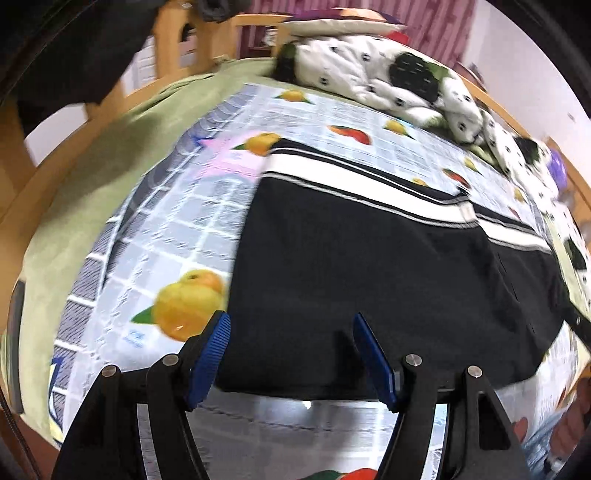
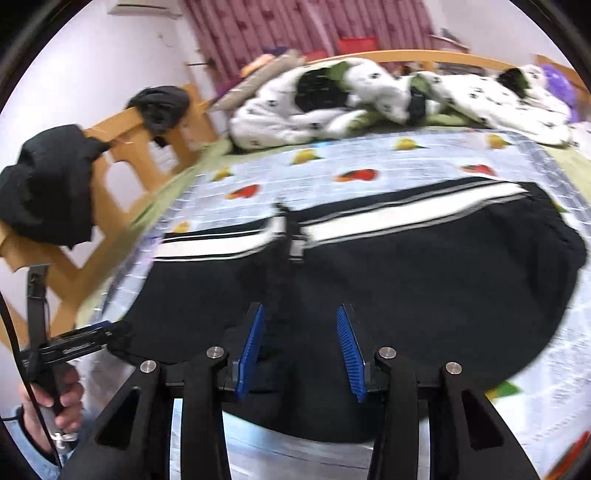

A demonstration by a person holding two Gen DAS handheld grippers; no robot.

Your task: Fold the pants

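Black pants (image 1: pixel 369 277) with a white side stripe (image 1: pixel 351 188) lie flat across a fruit-print sheet (image 1: pixel 155 240) on the bed. My left gripper (image 1: pixel 290 321) hovers over their near left corner, its blue pads (image 1: pixel 210 354) wide apart with nothing gripped. In the right wrist view the pants (image 2: pixel 424 288) fill the middle. My right gripper (image 2: pixel 300 310) stands open above their near edge, and its pads (image 2: pixel 251 350) touch no cloth that I can see. The left gripper (image 2: pixel 85 338), held by a hand (image 2: pixel 62 402), is at the pants' left end.
A crumpled white blanket with black patches (image 2: pixel 369 96) lies along the far side of the bed. Dark clothes (image 2: pixel 48 184) hang on the wooden bed rail (image 2: pixel 122 136) at the left. A green sheet (image 1: pixel 92 177) borders the print. Pink curtains (image 2: pixel 295 22) hang behind.
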